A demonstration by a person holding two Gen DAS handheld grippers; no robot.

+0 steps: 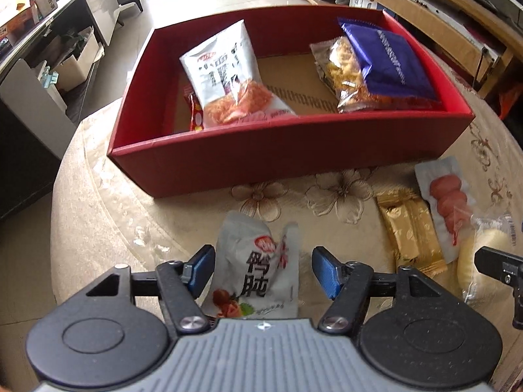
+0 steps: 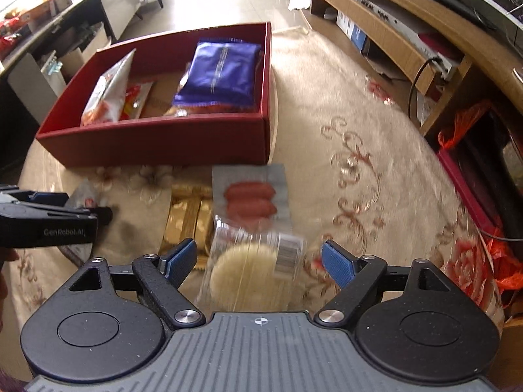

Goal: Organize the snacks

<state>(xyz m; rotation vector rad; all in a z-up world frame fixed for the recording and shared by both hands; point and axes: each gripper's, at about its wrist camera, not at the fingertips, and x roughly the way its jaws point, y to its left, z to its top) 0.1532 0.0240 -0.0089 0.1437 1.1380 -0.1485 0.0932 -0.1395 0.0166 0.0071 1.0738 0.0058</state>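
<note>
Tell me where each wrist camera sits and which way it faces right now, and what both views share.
Left wrist: sits behind the left tongs, facing the red box; open blue fingers flank a white snack pouch; the right tongs poke in at right.
Right wrist: sits behind the right tongs, facing forward over a round cake packet; fingers open; the left tongs cross at left.
Shared: red box, sausage pack, gold bars, purple bag.
</note>
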